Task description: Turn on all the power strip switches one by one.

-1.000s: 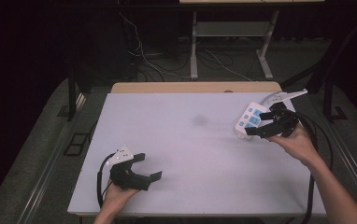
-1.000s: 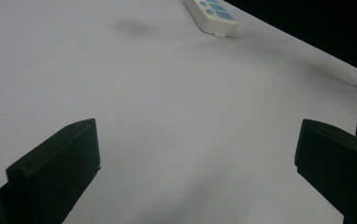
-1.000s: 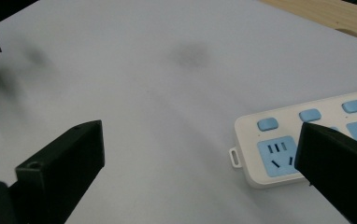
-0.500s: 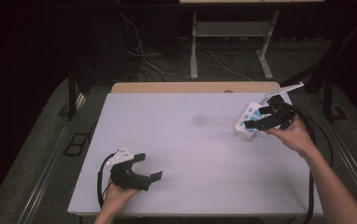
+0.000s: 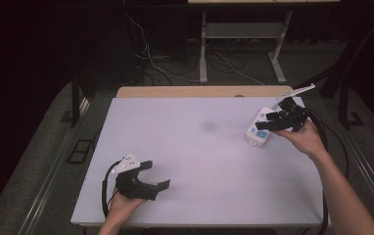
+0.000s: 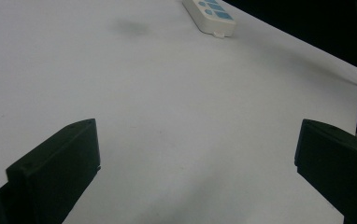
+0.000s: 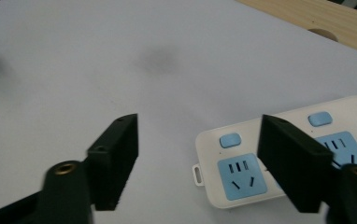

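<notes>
A white power strip (image 5: 258, 130) with blue sockets lies near the table's right edge. My right gripper (image 5: 269, 122) hovers over its far part, open, held by a hand. In the right gripper view the power strip (image 7: 242, 163) sits low between the two jaws, nearer the right one, and nothing is gripped. My left gripper (image 5: 156, 175) rests open near the front left of the table. Far off in the left gripper view, the power strip (image 6: 209, 14) lies at the top edge.
The white table top (image 5: 199, 161) has a faint dark smudge (image 5: 208, 126) near its middle. A wooden strip (image 5: 199, 91) runs along the far edge. Cables trail from both grippers; table legs and wires stand on the floor behind.
My right gripper has moved a little toward the far right, over the power strip's far part. The left gripper has stayed put.
</notes>
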`<state>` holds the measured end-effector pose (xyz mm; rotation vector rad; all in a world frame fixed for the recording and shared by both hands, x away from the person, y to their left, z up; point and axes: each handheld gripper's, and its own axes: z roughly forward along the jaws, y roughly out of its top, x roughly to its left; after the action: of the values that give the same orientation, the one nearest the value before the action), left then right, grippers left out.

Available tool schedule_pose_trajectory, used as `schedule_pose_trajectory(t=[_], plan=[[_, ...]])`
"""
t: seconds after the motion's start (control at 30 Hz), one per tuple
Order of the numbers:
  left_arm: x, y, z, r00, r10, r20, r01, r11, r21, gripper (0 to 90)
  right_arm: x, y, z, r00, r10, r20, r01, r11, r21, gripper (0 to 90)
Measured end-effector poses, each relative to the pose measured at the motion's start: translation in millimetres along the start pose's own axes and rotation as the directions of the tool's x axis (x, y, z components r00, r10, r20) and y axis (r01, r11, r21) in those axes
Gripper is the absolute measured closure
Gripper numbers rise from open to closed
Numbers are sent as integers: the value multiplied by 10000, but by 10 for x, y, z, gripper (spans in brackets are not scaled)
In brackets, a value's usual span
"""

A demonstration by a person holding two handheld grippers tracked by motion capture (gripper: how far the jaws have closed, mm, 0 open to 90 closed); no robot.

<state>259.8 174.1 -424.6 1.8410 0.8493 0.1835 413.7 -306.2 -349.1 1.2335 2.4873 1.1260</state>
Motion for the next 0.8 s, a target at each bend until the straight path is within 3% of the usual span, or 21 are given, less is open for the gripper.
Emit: schedule_pose_trajectory(t=[0.03, 0.27, 0.3, 0.43, 0.63, 0.8], plan=[[2, -1, 0, 10000, -5, -5, 5, 10000, -8, 0, -43, -6, 9, 9998, 162, -72, -162, 9999, 34, 402], [6, -1, -2, 10000, -19, -37, 19, 10000, -28, 0, -110, -6, 59, 9992, 391, 61, -391, 9992, 22, 562], [6, -1, -2, 10000, -24, -44, 24, 10000, -36, 0, -127, -4, 84, 9988, 483, 105, -483, 9988, 21, 618], [5, -2, -3, 10000, -11, -42, 11, 10000, -28, 0, -147, -4, 121, 9983, 562, 121, -562, 9984, 21, 691], [8, -1, 0, 10000, 2, -35, -2, 10000, -18, 0, -182, -7, 198, 9984, 567, 12, -567, 9983, 96, 896], [8, -2, -3, 10000, 2, -27, -2, 10000, -20, 0, -199, -5, 255, 9990, 446, 48, -447, 9988, 218, 900]])
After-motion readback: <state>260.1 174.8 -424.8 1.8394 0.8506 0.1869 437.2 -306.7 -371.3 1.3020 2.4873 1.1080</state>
